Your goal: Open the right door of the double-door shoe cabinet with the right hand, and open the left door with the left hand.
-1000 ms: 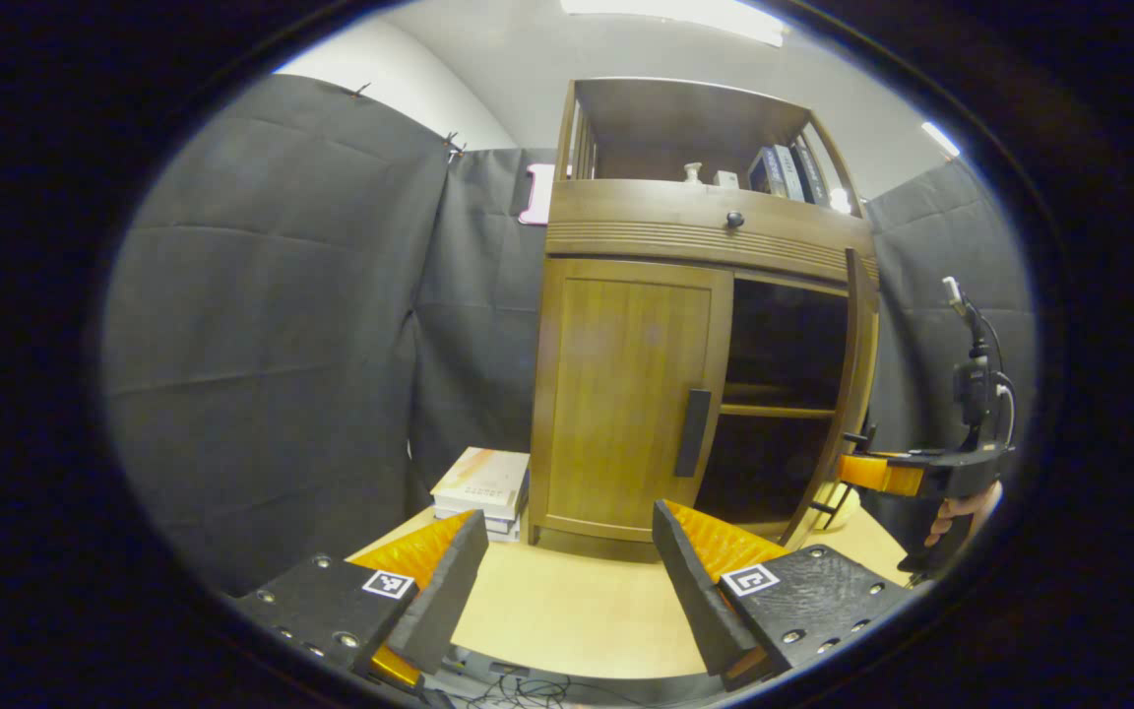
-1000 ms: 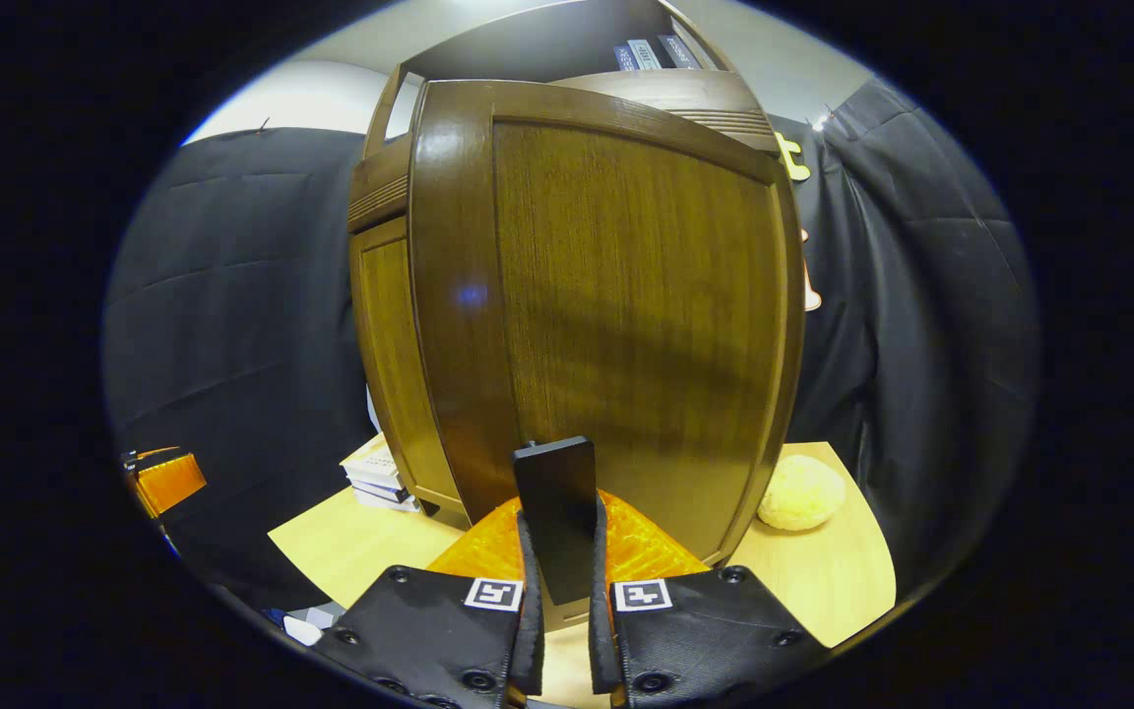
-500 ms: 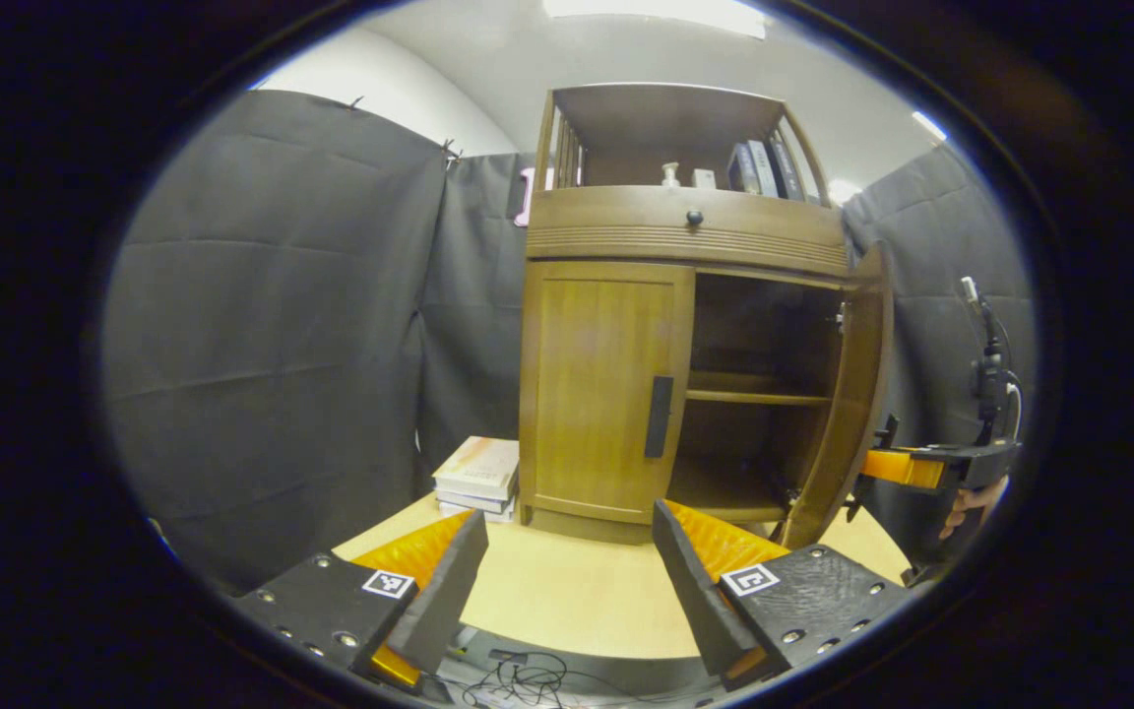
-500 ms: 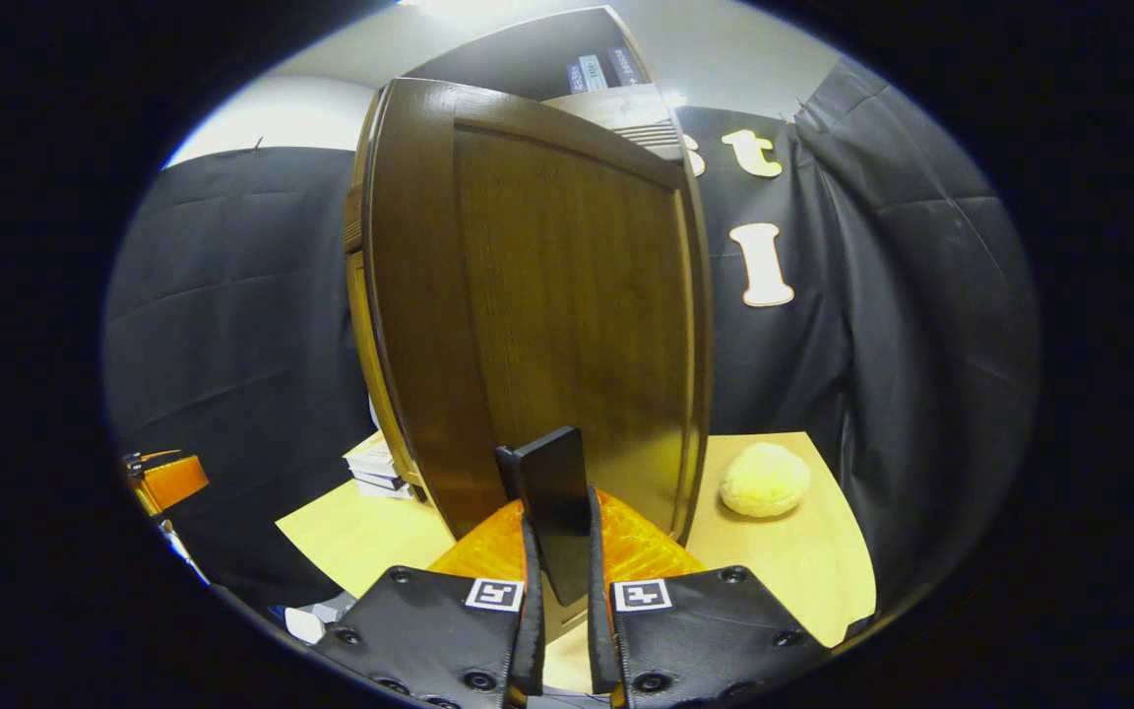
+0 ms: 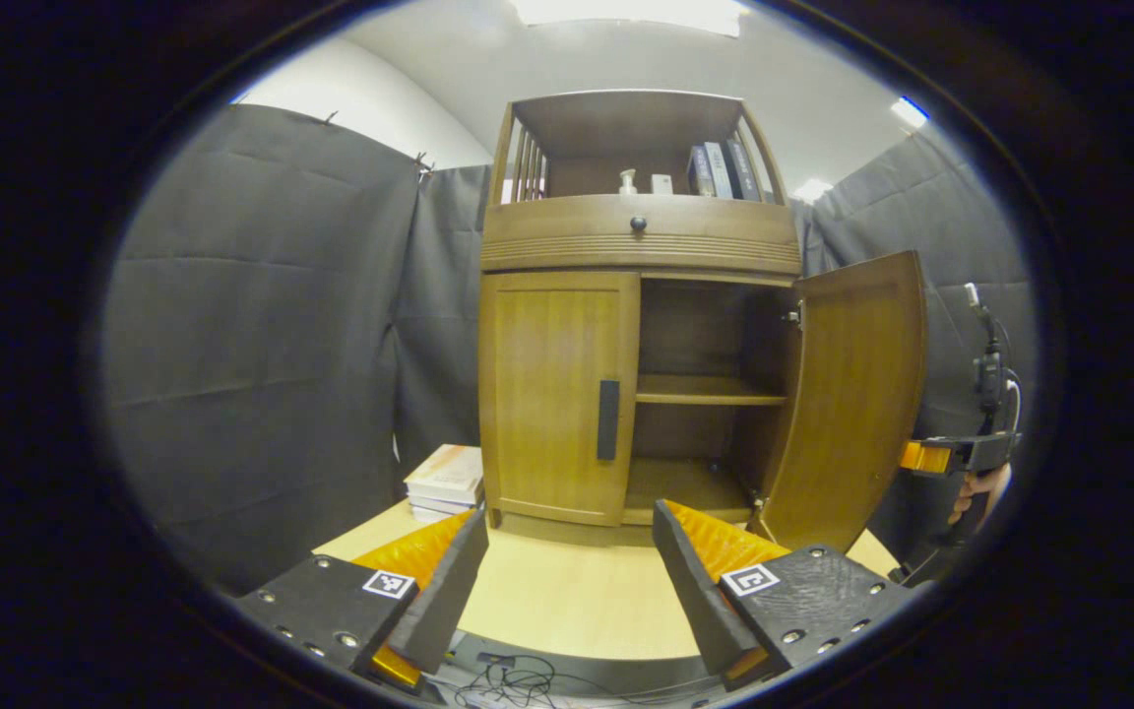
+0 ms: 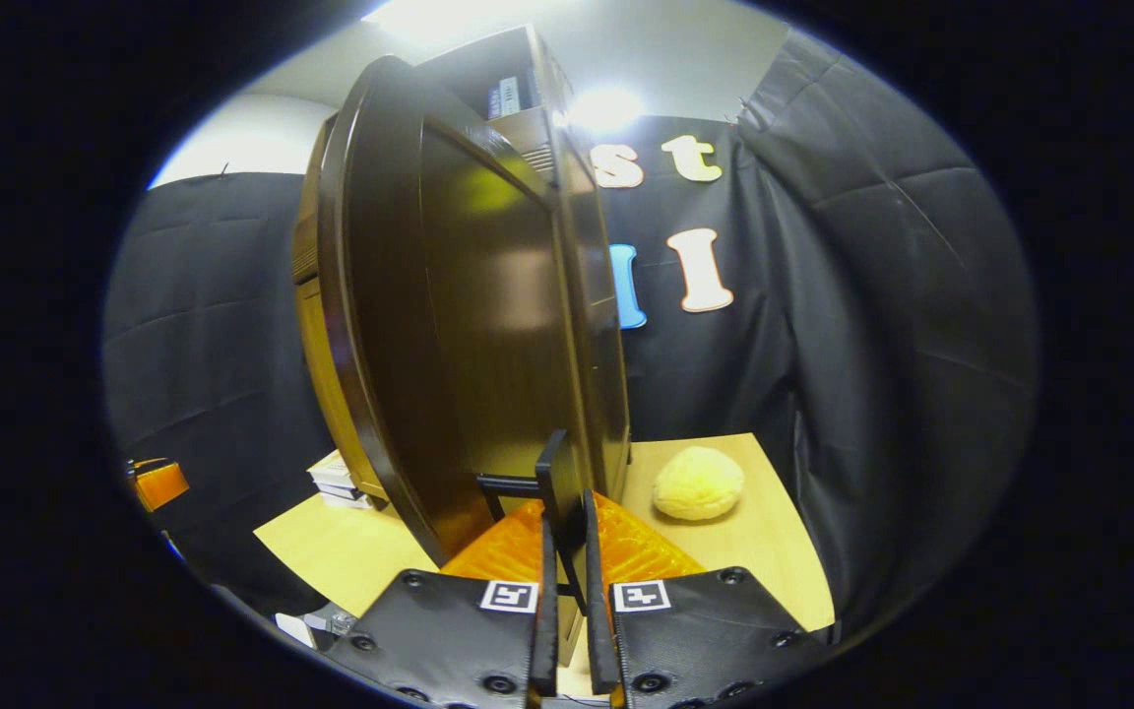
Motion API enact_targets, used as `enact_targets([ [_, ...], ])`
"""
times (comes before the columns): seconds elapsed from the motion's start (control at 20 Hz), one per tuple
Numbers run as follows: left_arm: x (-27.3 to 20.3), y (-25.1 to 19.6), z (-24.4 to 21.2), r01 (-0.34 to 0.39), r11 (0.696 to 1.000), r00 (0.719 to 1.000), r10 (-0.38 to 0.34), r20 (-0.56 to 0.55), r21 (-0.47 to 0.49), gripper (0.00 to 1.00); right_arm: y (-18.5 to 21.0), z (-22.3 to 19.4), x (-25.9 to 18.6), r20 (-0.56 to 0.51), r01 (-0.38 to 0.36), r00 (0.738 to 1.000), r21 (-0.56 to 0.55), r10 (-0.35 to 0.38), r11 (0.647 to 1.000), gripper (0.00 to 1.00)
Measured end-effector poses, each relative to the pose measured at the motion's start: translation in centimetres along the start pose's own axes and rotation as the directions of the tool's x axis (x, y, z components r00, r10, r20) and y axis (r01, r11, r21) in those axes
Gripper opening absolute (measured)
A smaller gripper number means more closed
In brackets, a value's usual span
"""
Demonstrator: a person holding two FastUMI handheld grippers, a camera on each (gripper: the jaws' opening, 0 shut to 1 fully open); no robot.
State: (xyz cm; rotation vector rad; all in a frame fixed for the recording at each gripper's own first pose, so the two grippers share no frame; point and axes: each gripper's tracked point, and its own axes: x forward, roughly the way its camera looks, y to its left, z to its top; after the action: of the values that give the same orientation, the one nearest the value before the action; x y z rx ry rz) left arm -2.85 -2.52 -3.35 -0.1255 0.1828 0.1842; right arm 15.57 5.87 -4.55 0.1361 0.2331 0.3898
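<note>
— On the table (image 5: 567,601), which way's the right door (image 5: 848,404) facing?
— Swung outward, standing tall; right gripper (image 6: 567,561) pinches its handle (image 6: 559,483).
— Left gripper (image 5: 567,571)?
— Wide apart, holding nothing, before the closed left door (image 5: 552,394).

Book stack (image 5: 447,481) on table (image 5: 567,615); yellow round lump (image 6: 697,483) nr wall.

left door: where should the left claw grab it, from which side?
Grip the dark vertical handle on the closed left door, near its right edge. Come straight on from the front, fingers either side of the bar; the open left claw already faces it.
</note>
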Motion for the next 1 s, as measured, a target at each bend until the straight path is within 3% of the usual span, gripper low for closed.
enact_targets([
  [0.05,0.2,-0.2,0.2,0.005,1.0,1.0,-0.005,-0.007,-0.007,0.98,0.5,0.0,0.2,0.001,-0.025,1.0,0.008,0.025,1.0,0.12],
  [0.1,-0.3,-0.4,0.1,0.004,1.0,1.0,-0.004,-0.008,-0.011,0.98,1.0,0.1,-0.2,0.01,-0.046,0.999,0.007,0.046,0.999,0.09],
  [0.15,-0.2,-0.3,0.3,0.003,1.0,1.0,-0.003,-0.005,-0.018,0.98,1.1,0.2,-0.2,0.019,-0.049,0.999,-0.009,0.049,0.999,0.18],
  [0.25,0.2,-0.5,0.5,0.001,1.0,1.0,-0.001,-0.001,-0.027,0.98,0.2,0.2,-0.3,0.027,-0.04,0.999,-0.034,0.041,0.999,0.16],
  [0.3,0.2,-0.6,0.4,0.001,1.0,1.0,-0.001,0.001,-0.03,0.98,0.2,0.3,-0.4,0.027,-0.039,0.999,-0.022,0.04,0.999,0.1],
  [0.35,0.4,-0.6,0.5,0.002,1.0,1.0,-0.002,0.002,-0.029,0.98,0.5,0.1,-0.7,0.027,-0.039,0.999,-0.003,0.039,0.999,0.16],
  [0.4,0.6,-0.5,0.6,0.0,1.0,1.0,0.0,0.0,-0.026,0.98,0.6,0.1,-0.9,0.028,-0.037,0.999,0.014,0.037,0.999,0.08],
  [0.5,1.7,0.2,1.1,-0.002,1.0,1.0,0.002,0.0,-0.014,0.98,0.6,-0.3,-1.4,0.021,-0.028,0.999,0.035,0.027,0.999,0.08],
  [0.55,2.6,0.6,1.5,-0.002,1.0,1.0,0.002,-0.005,-0.007,0.98,0.5,-0.4,-1.9,0.019,-0.02,1.0,0.043,0.019,0.999,0.17],
  [0.7,6.0,1.7,3.0,0.011,1.0,1.0,-0.011,-0.004,-0.007,0.98,-0.8,-0.3,-3.4,0.027,0.061,0.998,0.013,-0.062,0.998,0.16],
  [0.75,7.6,2.0,3.4,0.02,1.0,1.0,-0.02,-0.003,-0.009,0.98,-1.3,0.3,-3.9,0.04,0.099,0.994,-0.001,-0.099,0.995,0.13],
  [0.8,9.2,2.2,3.9,0.03,1.0,1.0,-0.03,0.003,-0.007,0.97,-1.5,0.6,-3.9,0.052,0.127,0.991,-0.005,-0.127,0.992,0.04],
  [0.85,10.8,2.4,4.6,0.04,0.999,0.999,-0.04,0.01,-0.002,0.98,-1.7,0.7,-4.2,0.058,0.16,0.985,0.002,-0.16,0.987,0.04],
  [0.9,12.3,2.6,5.1,0.051,0.999,0.999,-0.052,0.014,0.003,0.98,-1.9,0.8,-4.5,0.057,0.192,0.98,0.016,-0.193,0.981,0.12],
  [1.0,15.8,2.6,6.3,0.079,0.997,0.997,-0.079,0.023,0.007,0.98,-1.6,0.7,-4.8,0.063,0.233,0.97,0.04,-0.235,0.972,0.1],
])
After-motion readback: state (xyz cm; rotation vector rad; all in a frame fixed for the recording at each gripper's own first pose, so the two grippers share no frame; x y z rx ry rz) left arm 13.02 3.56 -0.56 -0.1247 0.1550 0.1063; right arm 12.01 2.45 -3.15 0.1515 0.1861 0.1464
